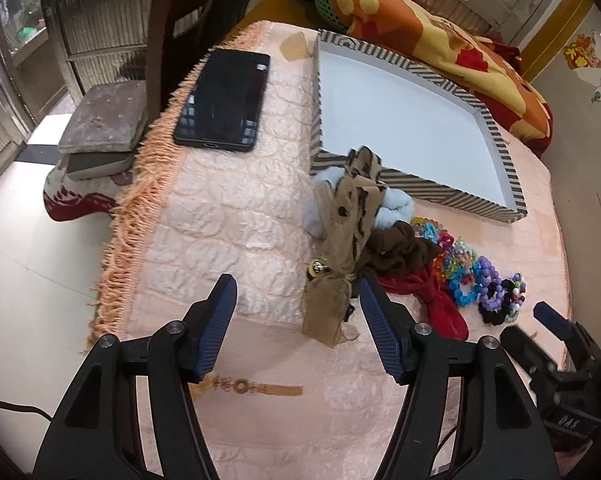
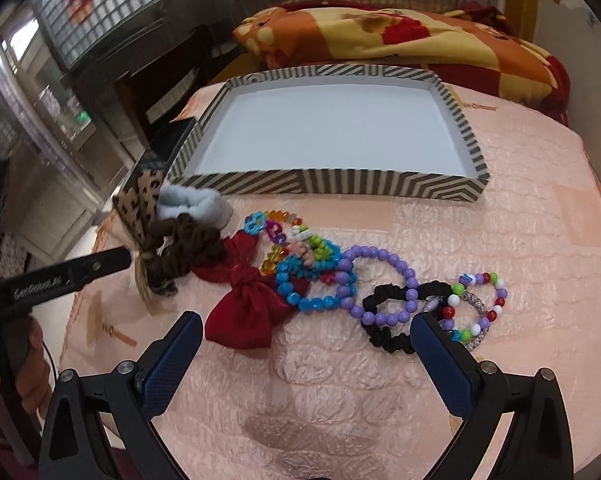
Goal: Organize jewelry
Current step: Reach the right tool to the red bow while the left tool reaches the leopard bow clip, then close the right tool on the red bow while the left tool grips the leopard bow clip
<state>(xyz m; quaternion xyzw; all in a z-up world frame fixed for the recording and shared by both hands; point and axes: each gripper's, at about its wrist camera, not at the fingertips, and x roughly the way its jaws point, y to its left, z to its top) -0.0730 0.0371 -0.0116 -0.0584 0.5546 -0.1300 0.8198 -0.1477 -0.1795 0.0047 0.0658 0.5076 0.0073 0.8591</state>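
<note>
While the left gripper hovers with its fingers spread wide, the leopard-print bow lies loose between them, its tail against the right pad. The right gripper is likewise released, with nothing grasped, just short of the red bow, purple bead bracelet and black scrunchie. Beyond this row on the pink quilted counter stands the striped tray, with a phone to its left.
</note>
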